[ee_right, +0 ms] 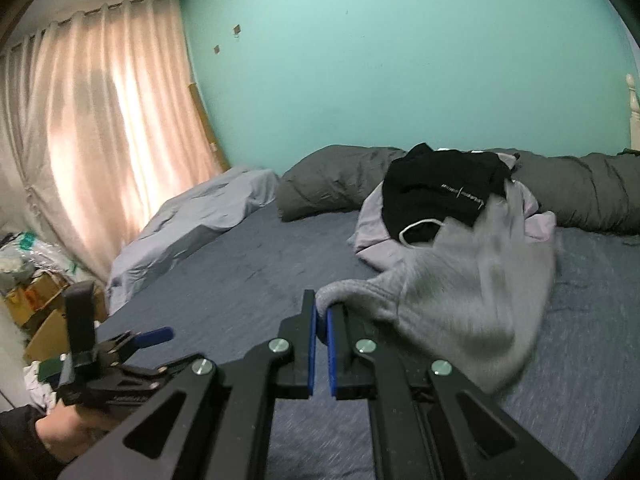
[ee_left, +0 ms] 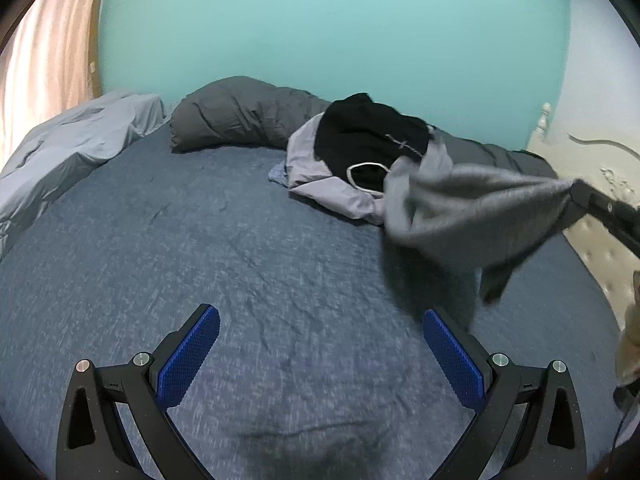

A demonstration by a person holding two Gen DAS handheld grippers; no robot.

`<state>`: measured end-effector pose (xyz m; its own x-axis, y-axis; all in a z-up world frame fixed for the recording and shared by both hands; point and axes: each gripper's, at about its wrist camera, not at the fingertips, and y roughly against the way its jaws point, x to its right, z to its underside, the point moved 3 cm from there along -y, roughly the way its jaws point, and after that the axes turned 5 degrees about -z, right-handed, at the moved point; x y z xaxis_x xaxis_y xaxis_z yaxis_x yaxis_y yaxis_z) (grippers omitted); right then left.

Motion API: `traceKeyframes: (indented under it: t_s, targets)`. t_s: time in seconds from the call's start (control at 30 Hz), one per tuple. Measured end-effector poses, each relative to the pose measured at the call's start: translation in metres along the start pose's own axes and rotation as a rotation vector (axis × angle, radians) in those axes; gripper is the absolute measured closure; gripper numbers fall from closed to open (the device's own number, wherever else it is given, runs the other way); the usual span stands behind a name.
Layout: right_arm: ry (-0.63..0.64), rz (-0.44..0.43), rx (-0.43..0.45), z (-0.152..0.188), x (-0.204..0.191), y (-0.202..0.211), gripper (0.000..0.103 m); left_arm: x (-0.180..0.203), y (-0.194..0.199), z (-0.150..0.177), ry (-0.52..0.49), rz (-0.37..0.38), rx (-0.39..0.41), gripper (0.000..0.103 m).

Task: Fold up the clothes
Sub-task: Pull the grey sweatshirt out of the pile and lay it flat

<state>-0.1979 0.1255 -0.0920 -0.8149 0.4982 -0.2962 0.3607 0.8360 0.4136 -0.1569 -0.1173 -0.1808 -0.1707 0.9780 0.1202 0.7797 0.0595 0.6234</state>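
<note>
A grey knit garment hangs in the air over the blue bed sheet, blurred by motion. My right gripper is shut on its hem; in the left wrist view that gripper enters from the right edge with the grey garment trailing leftward from it. My left gripper is open over the bare sheet with nothing between its blue pads; the right wrist view shows the left gripper low at the left, held by a hand. A black garment lies on a pale lilac one at the back.
A dark grey rolled duvet runs along the teal wall. A light blue crumpled sheet lies at the left by the curtain. A cream padded headboard is at the right. Boxes and bags clutter the floor beside the bed.
</note>
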Motion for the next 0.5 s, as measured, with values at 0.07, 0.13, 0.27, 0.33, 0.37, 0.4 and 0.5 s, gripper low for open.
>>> traceKeyframes:
  t_s: [0.07,0.13,0.27,0.33,0.37,0.4,0.5]
  targets:
    - [-0.022,-0.006,-0.018,0.010,-0.007,0.009,0.099,0.003,0.011,0.005,-0.004,0.040,-0.003,0.000]
    - [-0.038,-0.012,-0.047,0.025,-0.008,0.011,0.099,0.008,0.021,0.010,-0.012,0.062,-0.003,0.000]
    - [-0.093,-0.010,-0.105,0.055,-0.001,0.009,0.099,0.015,0.030,0.019,-0.015,0.091,-0.013,0.000]
    - [-0.155,-0.001,-0.147,0.071,0.011,0.005,0.097,0.019,0.030,0.023,-0.014,0.106,-0.023,0.000]
    - [-0.181,0.004,-0.170,0.080,0.017,0.002,0.096,0.022,0.030,0.025,-0.014,0.116,-0.028,0.000]
    - [-0.208,0.010,-0.193,0.089,0.023,0.000,0.096,0.025,0.030,0.027,-0.018,0.129,-0.033,0.000]
    - [-0.249,0.033,-0.252,0.115,0.037,-0.003,0.095,0.032,0.028,0.033,-0.039,0.161,-0.044,0.000]
